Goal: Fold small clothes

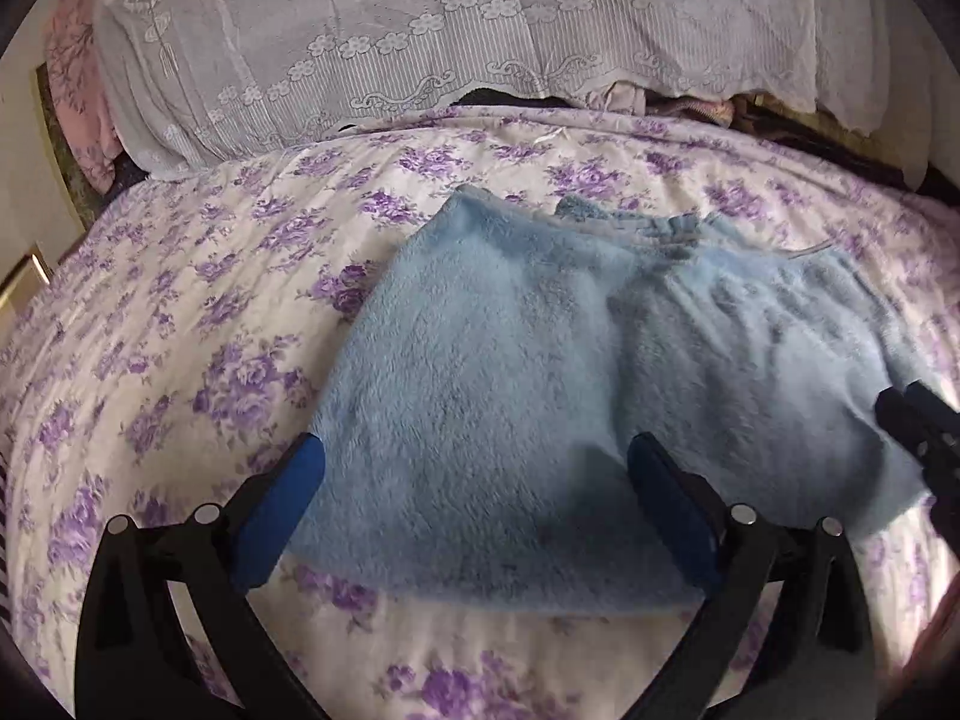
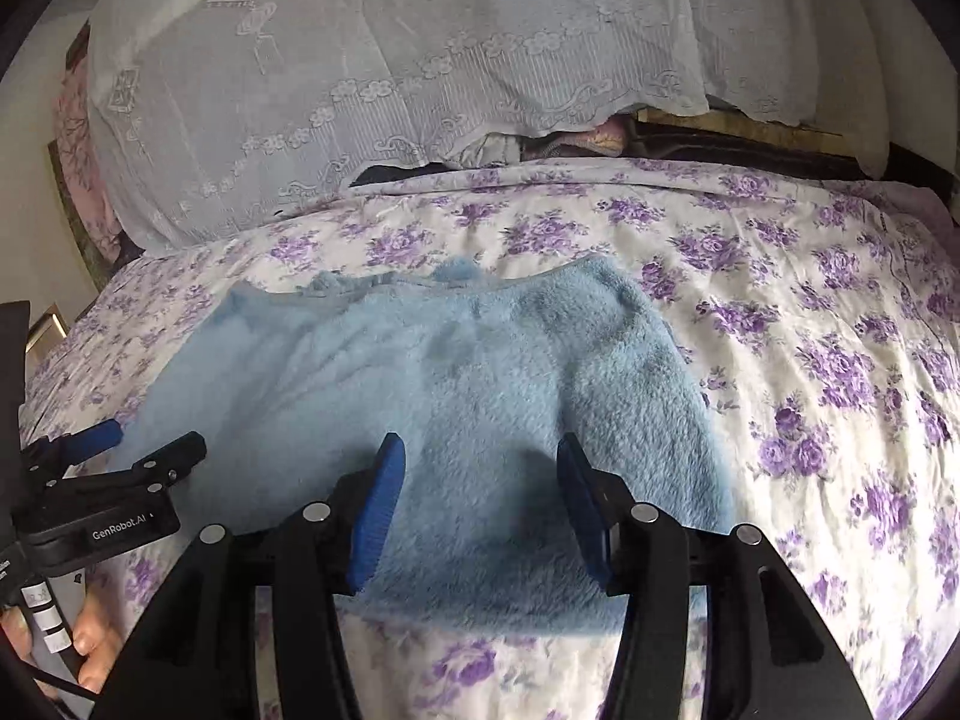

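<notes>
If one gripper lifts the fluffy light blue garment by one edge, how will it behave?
The fluffy light blue garment will probably droop: it lies limp with soft creases on the purple-flowered bedsheet. Its thick pile suggests little slipping between the blue pads. It looks light for its size.

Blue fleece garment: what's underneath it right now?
The blue fleece garment lies flat on the purple-flowered bedsheet, which shows all around it. Whatever sits under its middle is covered. Both hand-held grippers, left and right, hover open over its near edge.
</notes>
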Available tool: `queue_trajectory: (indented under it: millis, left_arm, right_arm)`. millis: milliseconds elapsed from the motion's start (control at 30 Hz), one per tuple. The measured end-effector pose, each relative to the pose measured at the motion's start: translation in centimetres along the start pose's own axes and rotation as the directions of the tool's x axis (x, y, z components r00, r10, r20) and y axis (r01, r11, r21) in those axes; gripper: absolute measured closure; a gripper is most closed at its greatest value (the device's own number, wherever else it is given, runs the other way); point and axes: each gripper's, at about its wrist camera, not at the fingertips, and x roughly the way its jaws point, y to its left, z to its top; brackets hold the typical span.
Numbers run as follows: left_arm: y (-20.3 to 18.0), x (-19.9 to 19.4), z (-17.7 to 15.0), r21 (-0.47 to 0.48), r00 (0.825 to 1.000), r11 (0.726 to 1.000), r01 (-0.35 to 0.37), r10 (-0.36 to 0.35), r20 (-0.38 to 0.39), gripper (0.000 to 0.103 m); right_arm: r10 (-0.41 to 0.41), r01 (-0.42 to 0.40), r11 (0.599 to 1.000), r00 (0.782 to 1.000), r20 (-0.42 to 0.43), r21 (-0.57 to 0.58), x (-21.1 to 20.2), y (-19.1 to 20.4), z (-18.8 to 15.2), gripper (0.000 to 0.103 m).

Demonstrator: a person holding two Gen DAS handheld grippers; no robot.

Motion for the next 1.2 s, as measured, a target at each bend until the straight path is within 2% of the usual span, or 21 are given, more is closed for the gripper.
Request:
queue_trajectory:
  millis: [67, 100, 167, 233, 367, 467, 533, 667, 800, 967, 1033, 1133, 1200]
  left_arm:
    - [-0.8, -0.3, -0.6, 0.015, 1.000, 1.000, 0.005, -0.005, -0.011, 0.004]
    - [-1.4, 0.1, -0.9, 0.045, 1.000, 0.999, -0.019, 0.020, -0.018, 0.004]
    - [-2.7, 1.7, -1.6, 0.107, 0.996, 0.991, -0.081, 0.085, -0.039, 0.004]
    - [-2.8, 1.6, -1.6, 0.108, 0.995, 0.990, -0.092, 0.096, -0.031, 0.004]
    - [-1.4, -0.2, -2.3, 0.057, 0.998, 0.997, -0.054, 0.056, -0.022, 0.004]
    - [0.4, -1.3, -2.9, -0.008, 0.999, 1.000, -0.027, 0.027, -0.022, 0.004]
    - [1.4, -1.3, -3.2, -0.040, 0.999, 0.999, -0.013, 0.011, -0.036, 0.004]
    - [2.0, -1.0, -3.6, -0.067, 0.998, 0.998, -0.006, 0.002, -0.058, 0.004]
    - [1.0, -1.9, -3.5, -0.034, 0.998, 0.999, -0.040, 0.038, -0.041, 0.004]
    - [-1.3, -2.8, -0.6, -0.044, 1.000, 0.999, -0.012, 0.011, -0.018, 0.004]
    - [-2.4, -2.7, 0.8, -0.053, 1.000, 0.999, -0.002, 0.002, -0.005, 0.004]
    - [-4.2, -0.6, 2.1, -0.051, 0.999, 0.998, -0.038, 0.037, -0.030, 0.004]
    - [-5.1, 2.4, 1.7, -0.031, 0.993, 0.997, -0.073, 0.069, -0.098, 0.004]
  right_arm:
    - [0.005, -0.005, 0.999, 1.000, -0.006, -0.044, -0.4, 1.5, -0.9, 0.046]
    - [-0.016, 0.013, 0.996, 0.999, -0.032, -0.088, 0.1, 2.5, -1.4, 0.039]
    - [-0.084, 0.071, 0.983, 0.994, -0.068, -0.171, 1.2, 4.0, -2.1, 0.035]
    - [-0.088, 0.074, 0.981, 0.993, -0.073, -0.177, 1.2, 4.1, -2.1, 0.034]
    - [-0.016, 0.014, 0.997, 1.000, -0.026, -0.081, -0.9, 2.2, -2.1, 0.035]
    - [0.037, -0.038, 0.998, 0.999, 0.008, 0.055, -2.8, -0.6, -2.2, 0.035]
    - [0.062, -0.065, 0.985, 0.998, 0.024, 0.160, -3.9, -2.9, -2.5, 0.035]
    - [0.150, -0.154, 0.921, 0.988, 0.041, 0.357, -5.5, -6.9, -3.8, 0.035]
    - [0.227, -0.221, 0.855, 0.973, 0.045, 0.469, -6.0, -8.6, -5.3, 0.035]
    - [0.350, -0.296, 0.736, 0.936, 0.031, 0.609, -4.1, -9.8, -6.7, 0.035]
    - [0.371, -0.301, 0.691, 0.928, 0.036, 0.658, -3.5, -10.5, -7.4, 0.035]
    - [0.375, -0.306, 0.668, 0.926, 0.049, 0.678, -2.8, -10.8, -7.5, 0.035]
    - [0.370, -0.305, 0.659, 0.927, 0.057, 0.687, -2.4, -10.8, -7.3, 0.035]
